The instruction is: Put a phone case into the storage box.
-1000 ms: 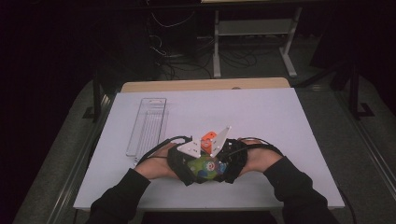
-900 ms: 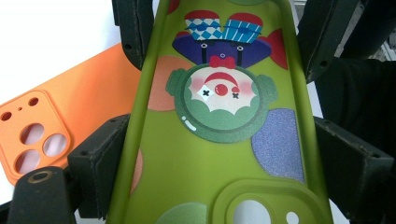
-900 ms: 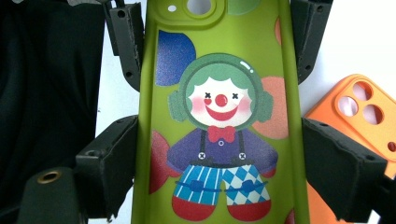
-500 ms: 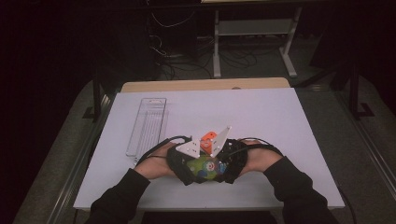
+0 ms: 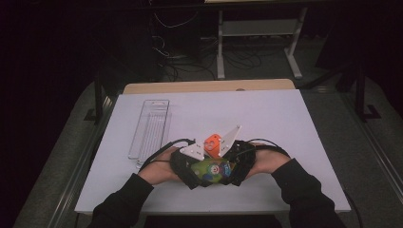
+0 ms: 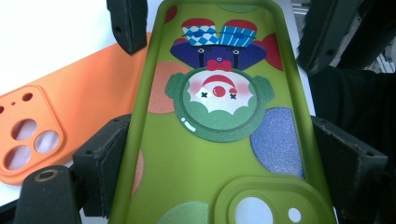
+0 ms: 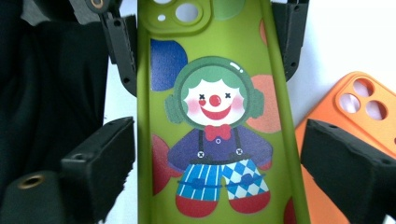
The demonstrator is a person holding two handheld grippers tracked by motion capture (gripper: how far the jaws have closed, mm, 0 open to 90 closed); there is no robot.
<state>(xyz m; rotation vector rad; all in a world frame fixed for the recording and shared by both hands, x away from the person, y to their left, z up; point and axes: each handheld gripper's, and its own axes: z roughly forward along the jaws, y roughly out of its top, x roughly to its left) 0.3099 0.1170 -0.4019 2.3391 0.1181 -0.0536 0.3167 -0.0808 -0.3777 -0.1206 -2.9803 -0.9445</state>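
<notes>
Both grippers' jaws now differently set: left gripper [image 6: 217, 177] tighter on green case [image 6: 219, 140].

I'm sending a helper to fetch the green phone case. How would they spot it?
On the white table, look at the near edge, between the person's two hands. The green phone case lies there, printed with a clown; its neighbour, the orange case, is plain.

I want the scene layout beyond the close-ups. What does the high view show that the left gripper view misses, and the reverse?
High view alone: the clear plastic ribbed tray on the white table, plus both of the person's dark sleeves. Left gripper view alone: the clown print on the green phone case, the triple camera cutouts of the orange phone case, and the left gripper shut on the green case's edges. Both share the two cases and the right gripper, its jaws flanking the green case.
</notes>
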